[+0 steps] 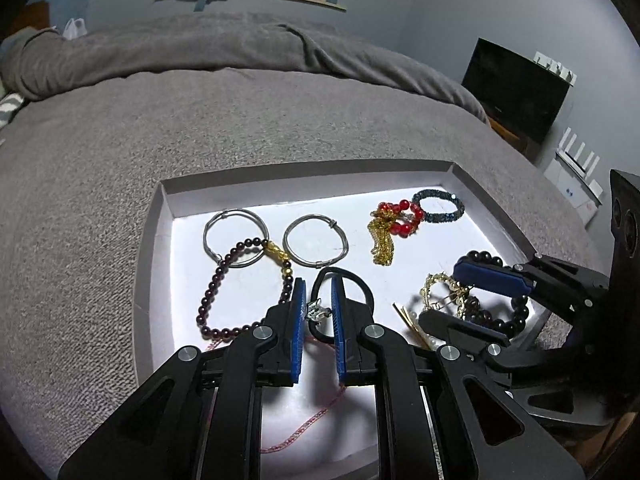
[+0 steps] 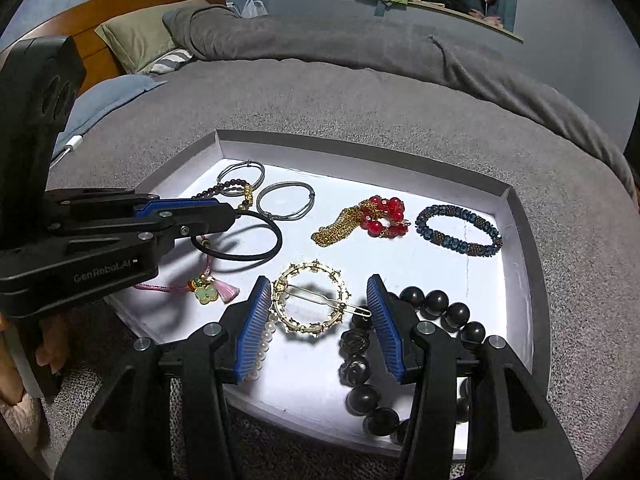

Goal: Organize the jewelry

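Left gripper [image 1: 316, 312], jaws narrowly parted, is straddling the black hair tie [image 2: 240, 240] in the tray [image 2: 520, 216]; right gripper [image 2: 320, 320], jaws released, is bracketing the gold ring clip [image 2: 308, 300].

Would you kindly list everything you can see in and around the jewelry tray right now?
tray: 1, white, on the grey blanket
silver bangles: 2, far left of tray
garnet bead bracelet: 1, dark red with gold charm, overlapping one bangle
black hair tie: 1, near left
pink cord charm: 1, near left
red bead and gold chain piece: 1, middle
blue beaded bracelet: 1, far right
gold ring clip: 1, near middle
black bead bracelet: 1, near right
pearl strand: 1, white, near edge
left gripper: over the hair tie
right gripper: open, astride the clip
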`<state>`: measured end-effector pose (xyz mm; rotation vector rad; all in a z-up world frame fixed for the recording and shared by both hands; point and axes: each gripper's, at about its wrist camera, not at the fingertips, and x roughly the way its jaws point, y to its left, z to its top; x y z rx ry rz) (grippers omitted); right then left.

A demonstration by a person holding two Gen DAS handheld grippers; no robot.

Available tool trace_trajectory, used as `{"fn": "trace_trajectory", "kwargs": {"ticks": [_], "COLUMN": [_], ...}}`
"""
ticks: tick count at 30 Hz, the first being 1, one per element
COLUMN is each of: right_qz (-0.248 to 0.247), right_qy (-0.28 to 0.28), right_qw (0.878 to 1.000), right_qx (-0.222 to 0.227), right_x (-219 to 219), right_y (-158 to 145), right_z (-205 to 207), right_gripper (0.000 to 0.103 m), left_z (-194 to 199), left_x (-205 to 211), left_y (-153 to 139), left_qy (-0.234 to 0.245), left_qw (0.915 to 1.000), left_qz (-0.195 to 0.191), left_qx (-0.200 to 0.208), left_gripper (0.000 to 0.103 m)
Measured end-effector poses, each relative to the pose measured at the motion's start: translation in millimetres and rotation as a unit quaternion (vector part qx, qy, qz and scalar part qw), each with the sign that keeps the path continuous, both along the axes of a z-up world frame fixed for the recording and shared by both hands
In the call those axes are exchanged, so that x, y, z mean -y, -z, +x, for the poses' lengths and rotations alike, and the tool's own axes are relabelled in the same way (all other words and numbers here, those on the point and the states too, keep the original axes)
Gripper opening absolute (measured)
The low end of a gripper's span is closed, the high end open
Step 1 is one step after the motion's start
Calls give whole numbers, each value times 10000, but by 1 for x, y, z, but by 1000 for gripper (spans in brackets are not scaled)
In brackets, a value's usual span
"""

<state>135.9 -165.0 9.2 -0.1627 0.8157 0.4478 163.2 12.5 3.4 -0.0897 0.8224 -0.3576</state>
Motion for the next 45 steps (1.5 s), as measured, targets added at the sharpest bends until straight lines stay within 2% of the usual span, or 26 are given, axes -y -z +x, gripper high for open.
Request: {"fn": "trace_trajectory", "kwargs": {"ticks": [9, 17, 25, 26, 27, 28, 30, 32, 40, 42, 45], "right_qz": [20, 95, 125, 139, 161, 172, 220, 275, 677, 769, 891], "right_qy": [-9, -50, -41, -42, -39, -33, 6, 68, 444, 500, 552], "right_qw": [10000, 9999, 9999, 9999, 9998, 9997, 9994, 9991, 9952, 9941, 9925], "right_qx": [-9, 22, 65, 87, 147, 189, 262, 324, 544, 576, 632], "right_x": [1, 0, 2, 3, 5, 8, 15, 22, 52, 57, 65], "right_y": [0, -4, -7, -8, -11, -13, -19, -25, -41, -43, -44], "right_z": [0, -4, -8, -10, -13, -16, -22, -27, -50, -56, -68], "right_gripper": [51, 51, 51, 54, 64, 67, 68, 69, 83, 85, 93], "left_z": [0, -1, -3, -3, -5, -7, -11, -15, -43, -52, -67], "left_x": [0, 0, -2, -2, -3, -3, -4, -4, -12, -15, -18], "left_y": [1, 0, -4, -5, -7, -9, -16, -21, -41, -45, -51], "left_qy": [-13, -31, -37, -43, -32, -21, -15, -11, -170, -266, -358], "left_qw": [10000, 10000, 9999, 9999, 9998, 9997, 9993, 9990, 9973, 9967, 9957], "left_qz": [12, -1, -39, -59, -110, -144, -205, -243, -242, -156, -40], "left_qx": [-24, 38, 99, 117, 161, 202, 299, 373, 677, 747, 852], "left_gripper": [13, 22, 27, 28, 28, 29, 35, 45, 72, 76, 78]}}
